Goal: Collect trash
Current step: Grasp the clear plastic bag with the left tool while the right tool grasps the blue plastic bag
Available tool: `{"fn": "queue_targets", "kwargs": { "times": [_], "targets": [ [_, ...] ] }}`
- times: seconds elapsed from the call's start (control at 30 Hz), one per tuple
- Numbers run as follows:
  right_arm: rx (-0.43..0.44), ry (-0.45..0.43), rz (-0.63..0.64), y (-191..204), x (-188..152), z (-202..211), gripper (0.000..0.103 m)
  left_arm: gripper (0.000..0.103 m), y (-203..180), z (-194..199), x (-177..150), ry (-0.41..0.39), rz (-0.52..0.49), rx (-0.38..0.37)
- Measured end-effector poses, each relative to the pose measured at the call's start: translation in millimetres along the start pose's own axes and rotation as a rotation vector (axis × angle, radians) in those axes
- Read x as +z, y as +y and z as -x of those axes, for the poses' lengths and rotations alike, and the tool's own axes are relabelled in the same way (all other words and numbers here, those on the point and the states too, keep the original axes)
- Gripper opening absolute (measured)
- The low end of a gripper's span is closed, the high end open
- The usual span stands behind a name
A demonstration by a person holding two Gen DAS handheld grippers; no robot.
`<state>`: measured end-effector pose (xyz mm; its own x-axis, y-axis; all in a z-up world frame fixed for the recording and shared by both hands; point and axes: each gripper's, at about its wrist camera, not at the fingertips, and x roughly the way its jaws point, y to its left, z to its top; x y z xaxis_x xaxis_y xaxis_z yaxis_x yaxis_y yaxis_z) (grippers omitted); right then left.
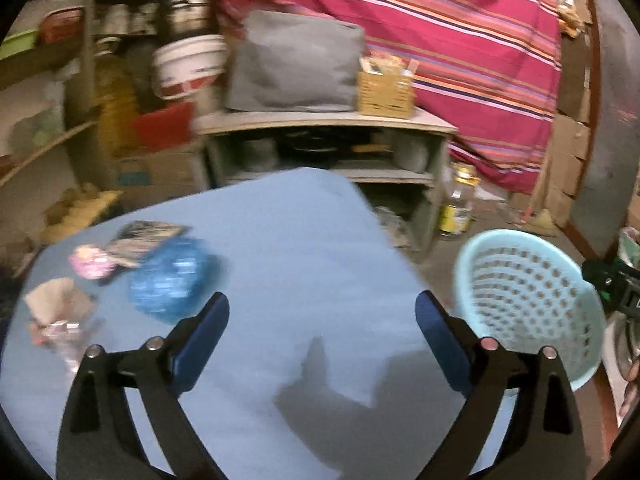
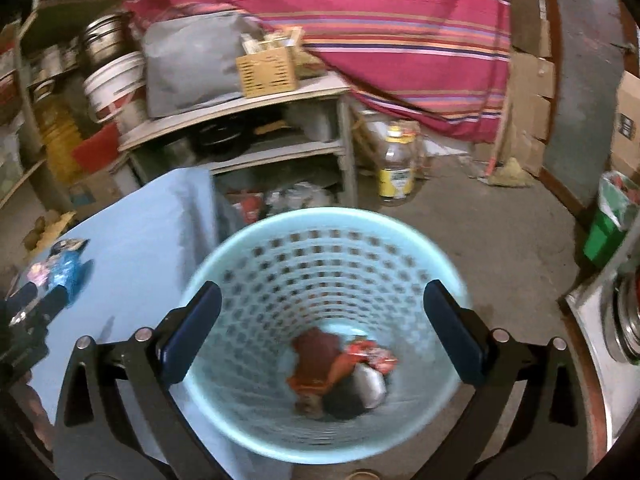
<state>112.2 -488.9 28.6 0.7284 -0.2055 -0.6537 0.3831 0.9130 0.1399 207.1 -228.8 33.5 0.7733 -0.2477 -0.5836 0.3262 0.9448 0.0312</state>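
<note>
A light blue perforated basket (image 2: 320, 240) stands beside the blue-covered table (image 1: 280, 240); it also shows in the left wrist view (image 1: 528, 300). Inside it lie a brown-red wrapper (image 2: 316, 356), a red wrapper (image 2: 372, 354) and a silvery piece (image 2: 370, 386). My right gripper (image 2: 322, 332) is open and empty above the basket mouth. My left gripper (image 1: 322, 334) is open and empty over the table. On the table's left lie a blue crumpled wrapper (image 1: 172, 280), a dark printed packet (image 1: 140, 236), a pink wrapper (image 1: 90, 262) and a brown paper scrap (image 1: 56, 300).
A grey shelf unit (image 1: 328, 124) with a grey bag (image 1: 296, 60) and a wicker box (image 1: 384, 88) stands behind the table. A yellow-labelled bottle (image 2: 396, 168) is on the floor. A striped red cloth (image 1: 460, 40) hangs behind. A green bin (image 2: 608, 224) stands at right.
</note>
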Motion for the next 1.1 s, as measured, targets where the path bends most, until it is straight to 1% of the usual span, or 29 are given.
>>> {"fn": "queue_targets", "kwargs": {
  "times": [0.1, 0.13, 0.17, 0.23, 0.37, 0.5, 0.6, 0.67, 0.8, 0.83, 0.93, 0.97, 1.03, 1.07, 1.1],
  "targets": [
    [0.037, 0.011, 0.056, 35, -4, -6, 0.099, 0.098, 44, 11, -7, -0.023, 0.029, 0.081],
    [0.040, 0.014, 0.073, 43, -5, -8, 0.099, 0.098, 64, 13, -12, -0.028, 0.046, 0.114],
    [0.042, 0.017, 0.096, 56, -8, -10, 0.099, 0.098, 76, 14, -16, -0.026, 0.059, 0.131],
    [0.042, 0.015, 0.131, 79, -11, -15, 0.099, 0.098, 110, 14, -27, -0.015, 0.100, 0.174],
    [0.066, 0.012, 0.185, 124, -17, -25, 0.099, 0.098, 158, 8, -40, 0.027, 0.169, 0.243],
    [0.089, 0.029, 0.233, 167, -23, -37, 0.099, 0.098, 195, 6, -53, 0.049, 0.243, 0.290],
    [0.119, 0.054, 0.249, 195, -28, -48, 0.099, 0.098, 214, -5, -63, 0.091, 0.284, 0.302],
    [0.132, 0.073, 0.263, 210, -32, -54, 0.099, 0.098, 223, -14, -68, 0.125, 0.314, 0.296],
    [0.146, 0.096, 0.304, 237, -40, -65, 0.099, 0.098, 235, -26, -72, 0.147, 0.356, 0.291],
    [0.146, 0.100, 0.313, 243, -41, -67, 0.099, 0.098, 237, -31, -73, 0.162, 0.359, 0.288],
    [0.154, 0.108, 0.325, 258, -43, -74, 0.099, 0.098, 244, -41, -76, 0.203, 0.378, 0.249],
    [0.157, 0.109, 0.326, 263, -44, -76, 0.099, 0.098, 245, -40, -75, 0.194, 0.381, 0.235],
    [0.164, 0.105, 0.326, 272, -43, -78, 0.099, 0.097, 245, -38, -73, 0.175, 0.366, 0.238],
    [0.170, 0.103, 0.326, 276, -42, -79, 0.099, 0.095, 244, -37, -72, 0.164, 0.345, 0.236],
    [0.181, 0.102, 0.327, 282, -42, -80, 0.099, 0.088, 243, -36, -71, 0.159, 0.326, 0.231]
  ]
}}
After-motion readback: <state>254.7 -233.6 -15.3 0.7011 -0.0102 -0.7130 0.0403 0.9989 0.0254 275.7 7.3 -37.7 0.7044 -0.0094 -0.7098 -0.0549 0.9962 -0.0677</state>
